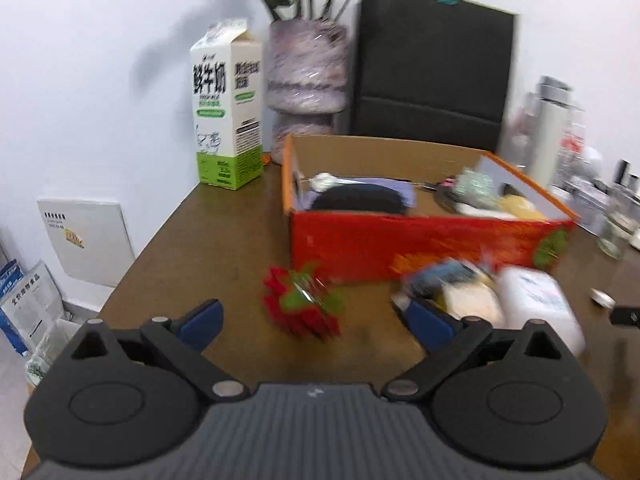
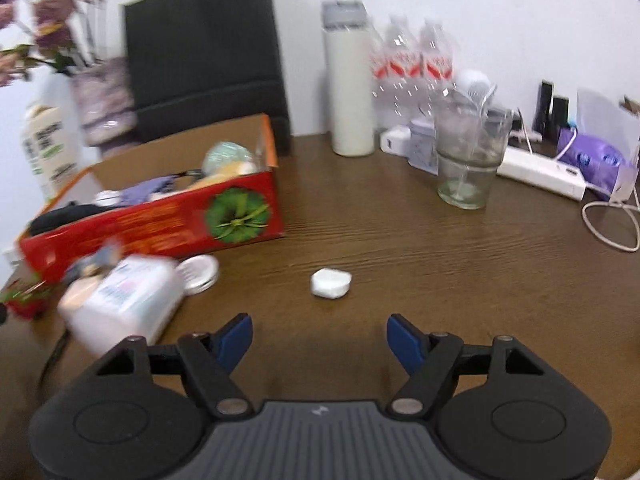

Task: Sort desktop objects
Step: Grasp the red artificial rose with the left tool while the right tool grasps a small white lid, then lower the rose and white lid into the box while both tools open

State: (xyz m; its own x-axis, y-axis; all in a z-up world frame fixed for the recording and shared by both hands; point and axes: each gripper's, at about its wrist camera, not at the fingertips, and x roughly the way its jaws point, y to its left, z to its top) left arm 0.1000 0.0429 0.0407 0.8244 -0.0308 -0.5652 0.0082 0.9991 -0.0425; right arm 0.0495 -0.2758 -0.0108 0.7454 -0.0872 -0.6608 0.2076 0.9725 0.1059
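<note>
The left gripper (image 1: 316, 322) hangs low over the brown table (image 1: 224, 240) with its jaws spread wide and nothing pinched; a red and green tassel ornament (image 1: 301, 305) lies on the wood in the gap ahead of the blue fingertips (image 1: 202, 318), untouched. Just beside the right-hand fingertip sits a blurred heap: a white tissue pack (image 1: 540, 304) with one or two smaller packets against it, too smeared to count. Behind these stands one open red cardboard box (image 1: 420, 246), already holding a black pouch, a purple item and several pale things. One milk carton (image 1: 226, 104), one vase of flowers (image 1: 306, 80) and one black paper bag (image 1: 432, 68) line the wall behind it.

The right gripper (image 2: 320, 338) is likewise parted and empty, its fingers over bare wood. A single small white case (image 2: 331, 283) lies ahead, apart from the tips, with nothing between. To the left are the tissue pack, touching a round white lid (image 2: 199, 274), and the box. Farther back stand one white flask (image 2: 352, 80), two clear water bottles (image 2: 416, 60), one glass tumbler (image 2: 470, 160), a white power strip (image 2: 540, 172) and a looped white cable (image 2: 612, 224)
</note>
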